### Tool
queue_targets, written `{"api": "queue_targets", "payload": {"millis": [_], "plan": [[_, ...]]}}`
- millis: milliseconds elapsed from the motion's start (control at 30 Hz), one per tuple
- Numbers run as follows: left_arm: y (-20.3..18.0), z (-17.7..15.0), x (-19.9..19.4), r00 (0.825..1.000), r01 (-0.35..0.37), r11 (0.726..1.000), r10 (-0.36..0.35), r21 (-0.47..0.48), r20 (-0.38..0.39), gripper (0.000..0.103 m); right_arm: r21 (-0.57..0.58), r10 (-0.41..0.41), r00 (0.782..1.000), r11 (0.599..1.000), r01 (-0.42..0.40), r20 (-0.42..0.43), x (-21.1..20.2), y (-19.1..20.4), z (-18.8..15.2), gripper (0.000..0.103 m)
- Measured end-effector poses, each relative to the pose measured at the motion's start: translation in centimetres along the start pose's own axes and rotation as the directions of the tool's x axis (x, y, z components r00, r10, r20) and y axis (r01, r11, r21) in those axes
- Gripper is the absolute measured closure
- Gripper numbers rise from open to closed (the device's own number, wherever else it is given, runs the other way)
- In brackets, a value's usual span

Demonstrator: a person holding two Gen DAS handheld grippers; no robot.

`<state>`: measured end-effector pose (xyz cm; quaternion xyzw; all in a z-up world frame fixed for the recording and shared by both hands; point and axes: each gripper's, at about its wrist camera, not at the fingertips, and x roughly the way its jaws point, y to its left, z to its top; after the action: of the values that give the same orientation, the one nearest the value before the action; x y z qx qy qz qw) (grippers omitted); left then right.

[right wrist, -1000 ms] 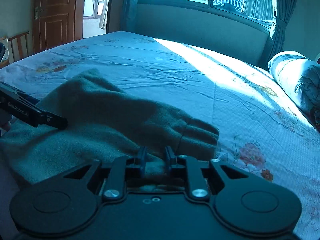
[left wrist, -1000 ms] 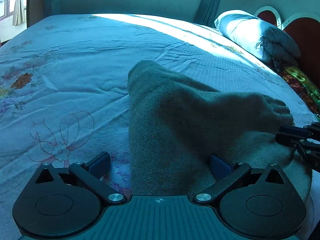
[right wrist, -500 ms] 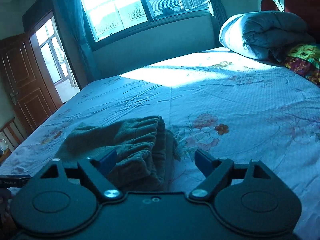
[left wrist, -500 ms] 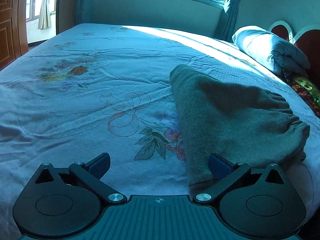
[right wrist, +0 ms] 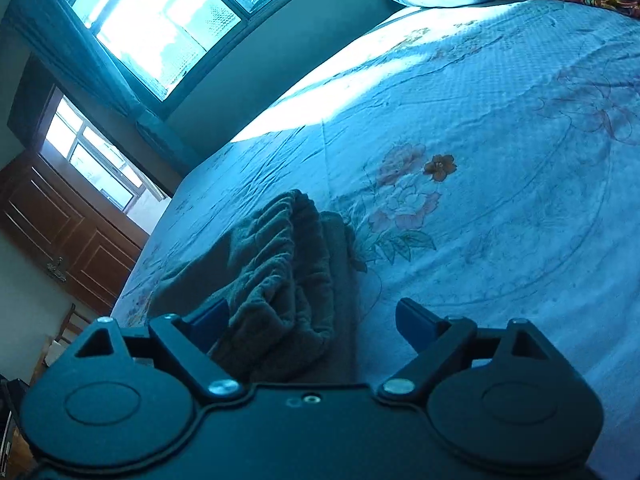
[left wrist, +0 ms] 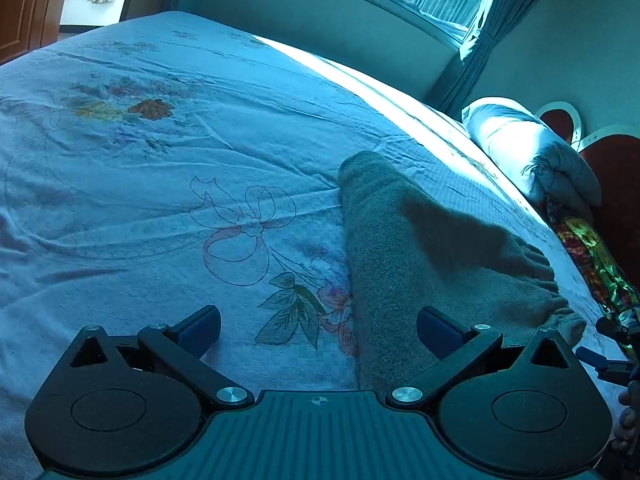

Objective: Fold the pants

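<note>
Grey-green pants (left wrist: 420, 248) lie folded in a long bundle on the flowered bed sheet (left wrist: 160, 200). Their elastic waistband is bunched at the near right end. My left gripper (left wrist: 318, 330) is open and holds nothing; the bundle's left edge lies under its right finger. In the right wrist view the waistband folds of the pants (right wrist: 280, 264) lie between the fingers of my right gripper (right wrist: 314, 320), closer to the left one. That gripper's jaws are opening and the pads do not press the cloth. The right gripper (left wrist: 612, 356) also shows at the left wrist view's right edge.
A rolled pale quilt (left wrist: 532, 152) and a bright patterned cloth (left wrist: 592, 256) lie at the head of the bed by the red headboard (left wrist: 616, 184). A window (right wrist: 160, 20) and a brown door (right wrist: 60, 232) stand beyond the bed. A hand (left wrist: 628, 420) shows at the right edge.
My right gripper went from shut on the pants' waistband to open and let it go, rolling as it moved. My left gripper drew away to the left. The pants now lie flat.
</note>
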<state>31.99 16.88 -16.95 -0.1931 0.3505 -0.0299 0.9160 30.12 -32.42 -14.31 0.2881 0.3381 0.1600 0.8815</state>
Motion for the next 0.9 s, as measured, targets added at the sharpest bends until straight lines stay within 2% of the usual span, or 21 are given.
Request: {"api": "queue_targets", "payload": {"millis": [100,167,433,533,733,900], "plan": [[-0.4,0.5,1.8,1.000,-0.010,1.000,0.010,-0.020,-0.024,0.000,0.054,0.025,0.999,0.998,-0.022,-0.046,1.7,-0.8,-0.2,0.025],[-0.9,0.7,2.6,1.000,0.018,0.999,-0.019,-0.037,-0.025,0.000,0.106,0.074,0.996,0.992,-0.068,-0.055,2.4,-1.3,-0.5,0.026],[-2.0,2.0,5.9,0.989,0.094,0.995,-0.098,-0.043,-0.107,0.000,0.178,0.155,0.984,0.974,-0.137,-0.088,4.6,-2.1,0.1,0.030],[-1.7,2.5,6.9,0.984,0.117,0.991,-0.124,-0.061,-0.124,0.000,0.194,0.160,0.983,0.971,-0.141,-0.090,5.0,-2.4,0.3,0.033],[-0.4,3.1,8.2,0.964,0.224,0.965,-0.240,-0.135,-0.111,0.000,0.200,0.167,0.982,0.969,-0.148,-0.084,6.0,-2.3,0.6,0.033],[-0.5,3.5,9.3,0.950,0.254,0.951,-0.279,-0.175,-0.138,0.000,0.187,0.177,0.980,0.969,-0.159,-0.087,6.7,-2.0,0.7,0.032]]}}
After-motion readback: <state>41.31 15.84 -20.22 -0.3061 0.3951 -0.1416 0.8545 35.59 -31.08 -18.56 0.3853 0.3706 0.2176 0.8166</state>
